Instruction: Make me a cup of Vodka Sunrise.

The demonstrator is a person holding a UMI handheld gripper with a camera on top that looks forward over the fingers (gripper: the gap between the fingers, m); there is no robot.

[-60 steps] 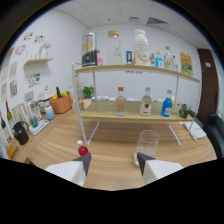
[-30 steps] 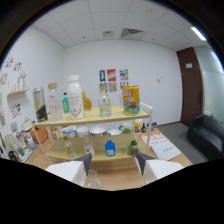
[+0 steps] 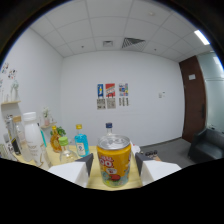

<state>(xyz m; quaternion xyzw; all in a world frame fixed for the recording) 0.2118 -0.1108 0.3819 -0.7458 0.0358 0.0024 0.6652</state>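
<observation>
The claw [image 3: 114, 167] has its two fingers either side of a yellow drink can [image 3: 114, 161], which stands between them; the pads look to be touching its walls, though I cannot tell whether they are truly pressing. A thin metal can like this is probably light if empty, heavier if full, smooth and easily dented, so a mid-body hold with modest squeeze suits it. Just behind the can rises a clear bottle with a blue cap [image 3: 109, 128]. Off to one side on the surface stand a blue bottle [image 3: 81, 142], a white bottle [image 3: 32, 136] and a small plant [image 3: 57, 134], crowding that flank
</observation>
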